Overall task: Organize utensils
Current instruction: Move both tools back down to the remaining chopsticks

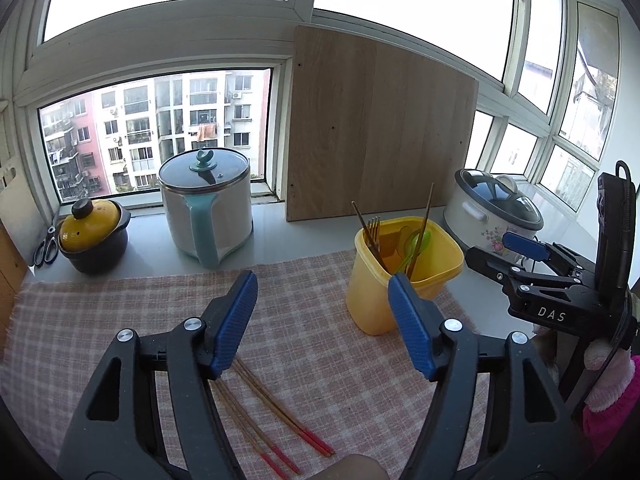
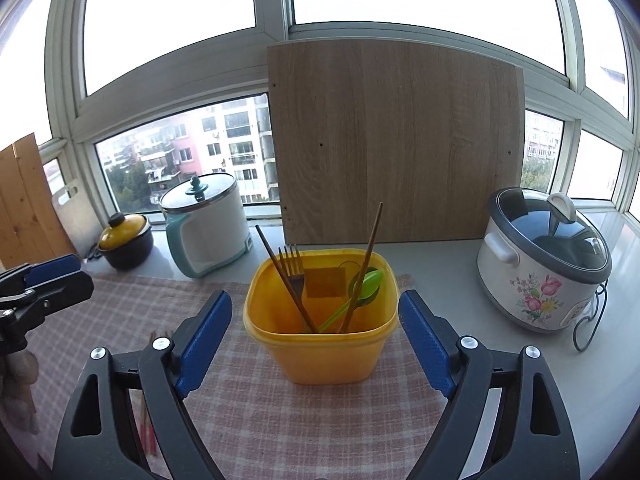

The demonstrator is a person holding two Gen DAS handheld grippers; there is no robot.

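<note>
A yellow plastic holder (image 2: 324, 344) stands on a pink checked cloth (image 2: 304, 428); it also shows in the left wrist view (image 1: 380, 292). It holds a fork (image 2: 294, 270), a green spoon (image 2: 360, 290) and two brown chopsticks (image 2: 370, 256). Several chopsticks with red tips (image 1: 276, 420) lie on the cloth under my left gripper (image 1: 322, 324), which is open and empty above them. My right gripper (image 2: 316, 340) is open and empty, one jaw on each side of the holder. It shows from the side in the left wrist view (image 1: 520, 248).
A white and teal electric pot (image 1: 206, 208), a yellow-lidded black pot (image 1: 94, 236) and scissors (image 1: 46, 246) stand at the back left by the window. A wooden board (image 2: 396, 140) leans behind the holder. A floral rice cooker (image 2: 544, 264) stands at the right.
</note>
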